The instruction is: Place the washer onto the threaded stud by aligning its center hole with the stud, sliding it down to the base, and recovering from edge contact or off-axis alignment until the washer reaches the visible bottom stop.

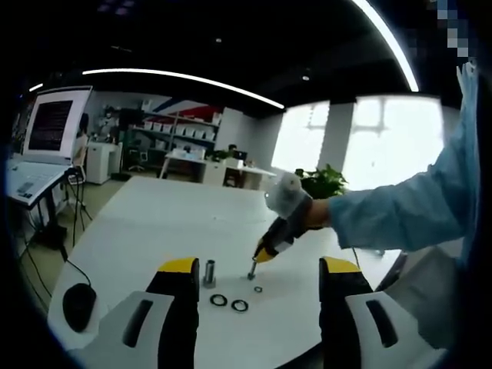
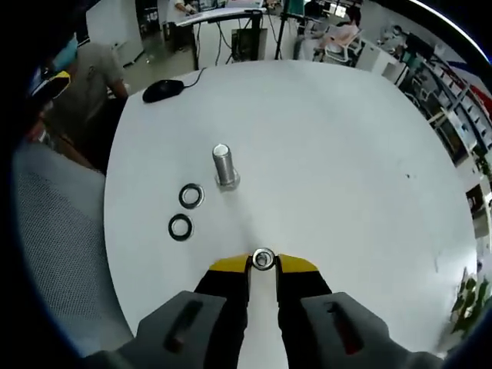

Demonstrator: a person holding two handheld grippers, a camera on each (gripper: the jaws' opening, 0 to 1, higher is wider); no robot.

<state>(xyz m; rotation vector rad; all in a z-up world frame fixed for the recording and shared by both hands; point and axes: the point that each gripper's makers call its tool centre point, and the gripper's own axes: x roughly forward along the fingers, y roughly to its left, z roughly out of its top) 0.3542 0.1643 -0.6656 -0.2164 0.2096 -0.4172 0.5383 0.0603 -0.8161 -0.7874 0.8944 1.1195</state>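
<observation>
Right gripper (image 2: 263,260) has its jaws pinched narrow on a small washer (image 2: 263,259). The threaded stud (image 2: 223,165) stands upright around 11 o'clock. Left gripper (image 1: 252,284) hangs wide, empty. Thin grip: catch the stud's rim off-axis and the washer could tilt or pop free.

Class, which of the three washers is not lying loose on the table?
The washer pinched in the right tool; the other two washers lie flat beside the stud.
</observation>
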